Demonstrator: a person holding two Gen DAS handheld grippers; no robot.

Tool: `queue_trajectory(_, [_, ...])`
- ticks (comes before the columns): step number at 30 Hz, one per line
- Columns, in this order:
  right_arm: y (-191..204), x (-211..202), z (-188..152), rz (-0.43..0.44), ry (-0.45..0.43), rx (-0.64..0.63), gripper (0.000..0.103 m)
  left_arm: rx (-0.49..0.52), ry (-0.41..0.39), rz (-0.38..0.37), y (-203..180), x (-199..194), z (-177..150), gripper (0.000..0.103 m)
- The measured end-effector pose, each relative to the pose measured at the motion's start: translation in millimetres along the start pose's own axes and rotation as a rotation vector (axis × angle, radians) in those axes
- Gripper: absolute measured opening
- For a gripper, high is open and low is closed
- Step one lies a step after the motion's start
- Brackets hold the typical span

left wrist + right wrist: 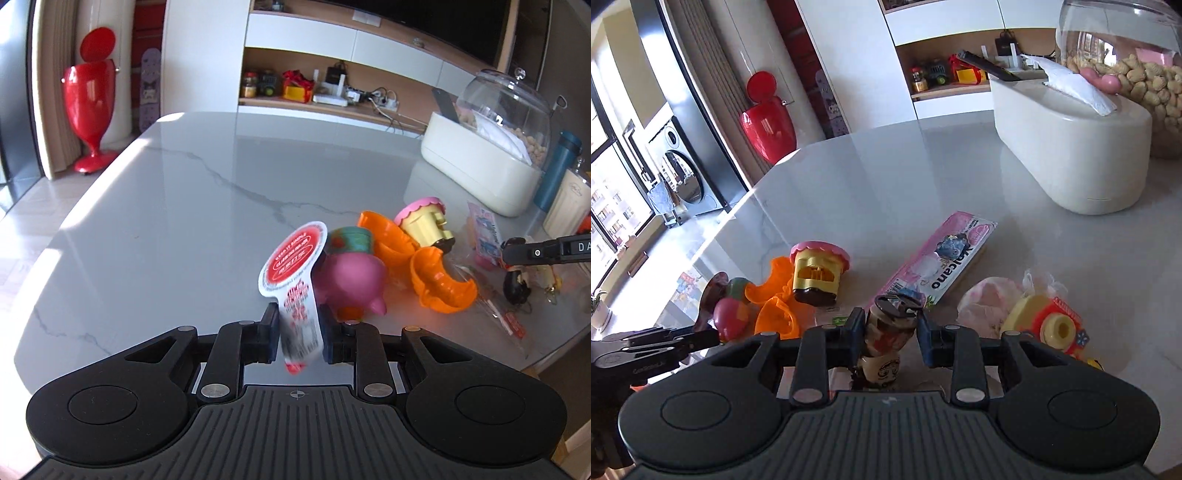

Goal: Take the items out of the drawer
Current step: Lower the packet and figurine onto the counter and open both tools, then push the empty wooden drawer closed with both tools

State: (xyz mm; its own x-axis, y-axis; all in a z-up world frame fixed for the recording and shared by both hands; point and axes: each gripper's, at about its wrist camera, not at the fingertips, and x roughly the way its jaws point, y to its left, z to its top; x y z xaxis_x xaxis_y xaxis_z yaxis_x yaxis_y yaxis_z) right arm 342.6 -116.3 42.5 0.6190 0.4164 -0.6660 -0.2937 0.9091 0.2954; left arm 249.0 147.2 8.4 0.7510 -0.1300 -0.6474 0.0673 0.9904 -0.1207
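Drawer: not in either view. The items taken out lie in a heap on the table point(177, 206), all on the near side of the white tissue box point(476, 166).

Left wrist view. Left gripper point(298, 334) pinches a red-and-white packet point(295, 280) by its lower end; the round top stands up, tilted left, with a blurred edge. Low over the table, pointing toward the heap. Just beyond the packet, short of the box: pink toy point(351, 284), orange shells point(413, 258), yellow cupcake toy point(424, 221). The other gripper's finger pokes in from the right edge.

Risk, as I judge it: the grip sits on the thin tail of the packet only. It could swing, slip out, or knock the pink toy touching it when set down.

Right wrist view. Right gripper point(891, 334) is closed around a small figure point(886, 332), dark cap on top, cream base below the fingers. Angled down, above the heap, nearer me than the box. Pink "Volcano" pack point(945, 254) lies flat between gripper and box. A yellow-and-red camera toy point(1052, 325) sits right, on a clear bag point(990, 302).

Risk here: crowded landing ground. A drop onto the bag or pack could tip the figure over.
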Motion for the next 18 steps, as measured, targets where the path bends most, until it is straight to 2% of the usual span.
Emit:
queue_trajectory(6, [12,17,-9,-0.073,0.027,-0.092,0.028,0.044,-0.005,0.041,-5,2,1,0.025])
queue_trajectory(10, [14,14,-9,-0.096,0.026,-0.085,0.028,0.045,-0.005,0.039,-4,2,1,0.025])
queue_trajectory(14, [21,-5,-6,-0.114,-0.020,-0.098,0.030,0.005,-0.007,0.027,1,-2,3,0.026])
queue_trajectory(18, [34,-43,-8,-0.140,-0.091,-0.132,0.034,-0.073,-0.050,0.024,16,-16,4,0.026])
